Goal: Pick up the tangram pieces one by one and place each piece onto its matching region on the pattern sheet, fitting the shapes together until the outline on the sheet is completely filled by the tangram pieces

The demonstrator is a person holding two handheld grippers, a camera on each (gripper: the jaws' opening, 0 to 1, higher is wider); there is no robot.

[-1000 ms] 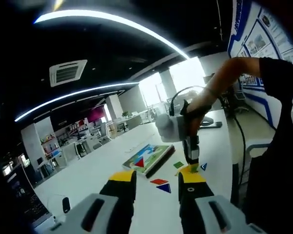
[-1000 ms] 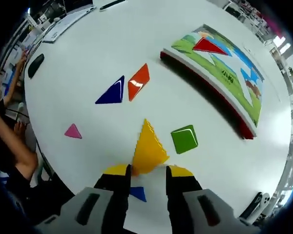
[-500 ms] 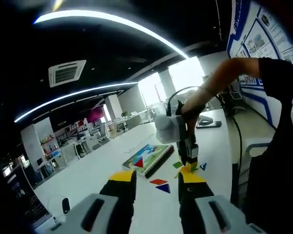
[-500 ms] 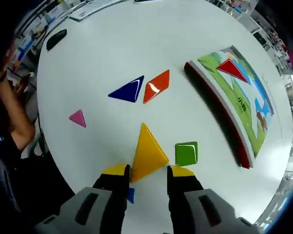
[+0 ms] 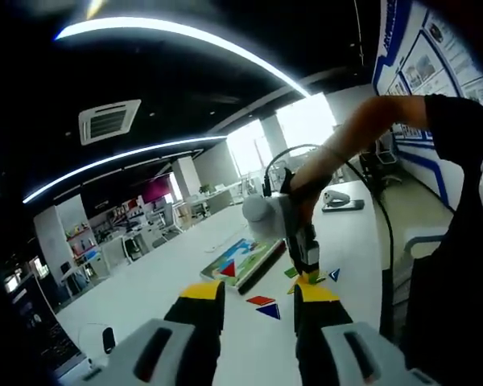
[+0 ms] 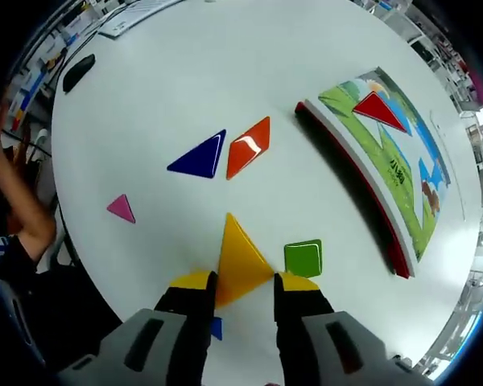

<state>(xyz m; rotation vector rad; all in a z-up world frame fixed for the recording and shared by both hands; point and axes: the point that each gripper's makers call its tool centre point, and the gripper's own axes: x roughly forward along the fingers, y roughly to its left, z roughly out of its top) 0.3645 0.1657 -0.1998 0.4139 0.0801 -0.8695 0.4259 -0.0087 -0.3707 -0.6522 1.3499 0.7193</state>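
My right gripper (image 6: 245,281) is shut on the large yellow triangle (image 6: 240,261), pinching its wide end. A green square (image 6: 303,258) lies just right of it, and a small blue triangle (image 6: 216,327) shows under the jaws. A big blue triangle (image 6: 200,158), an orange parallelogram (image 6: 248,147) and a small pink triangle (image 6: 121,209) lie on the white table. The pattern sheet (image 6: 390,173) carries a red triangle (image 6: 378,110). My left gripper (image 5: 258,293) hangs open above the table, looking at the right gripper (image 5: 302,241) and the sheet (image 5: 245,256).
A black mouse (image 6: 78,71) and papers (image 6: 137,10) lie at the table's far edge. A person's arm (image 5: 362,133) reaches over the table from the right. A grey stapler-like object (image 5: 338,201) sits further back. Another person's hand (image 6: 20,201) shows at the table's left edge.
The right gripper, still holding the yellow triangle, has drifted left toward the pattern sheet in the left gripper view. The left gripper has hardly moved.
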